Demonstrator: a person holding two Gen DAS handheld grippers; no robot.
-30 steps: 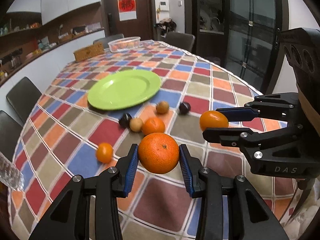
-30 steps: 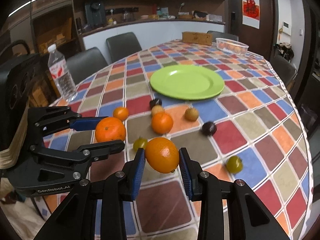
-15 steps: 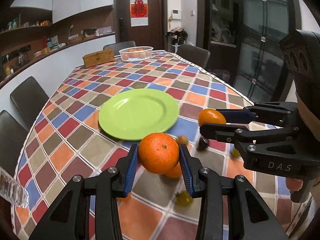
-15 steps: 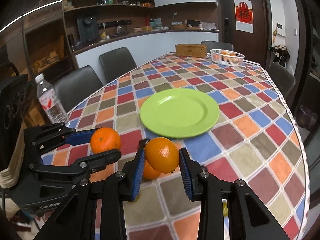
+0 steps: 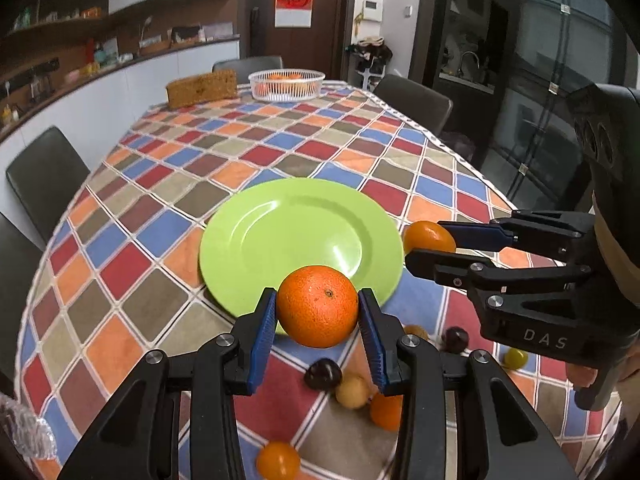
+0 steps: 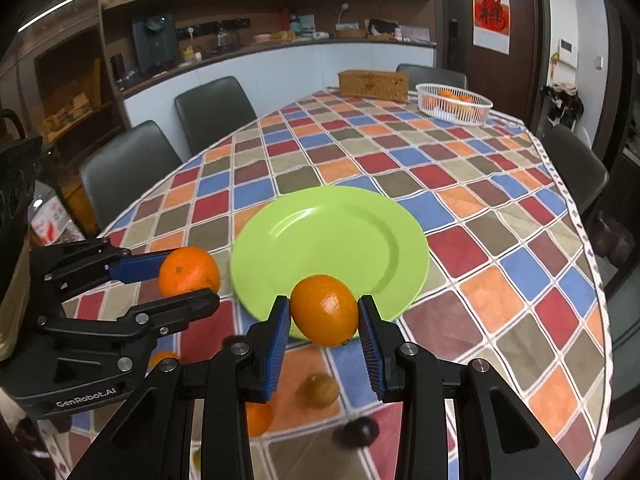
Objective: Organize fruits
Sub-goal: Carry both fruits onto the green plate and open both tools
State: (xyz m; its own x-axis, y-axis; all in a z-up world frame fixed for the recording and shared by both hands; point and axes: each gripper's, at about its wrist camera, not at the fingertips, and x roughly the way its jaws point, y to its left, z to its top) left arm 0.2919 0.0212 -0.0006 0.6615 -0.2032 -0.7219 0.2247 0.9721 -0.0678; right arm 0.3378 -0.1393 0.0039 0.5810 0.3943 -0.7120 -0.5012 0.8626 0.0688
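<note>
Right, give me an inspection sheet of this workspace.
Surface: checkered tablecloth over the table.
Job's things: green plate bare; left claw and right claw each grip an orange; loose small fruits lie near the plate's near edge.
Clutter: white basket holding oranges, woven box at the far end.
Claws: both shut on fruit, above the table.
Cables: nothing seen.
Surroundings: dark chairs, shelves, door.

1. My left gripper [image 5: 318,322] has black angular linkage arms, silver screw heads at the joints, and ribbed blue pads [image 5: 264,330] inside each finger.
2. My right gripper [image 6: 324,324] is built identically.
3. Seen from across, the left housing reads "GenRobot.AI" in white; the right reads "DAS".
4. A tan band wraps each black handle.
</note>
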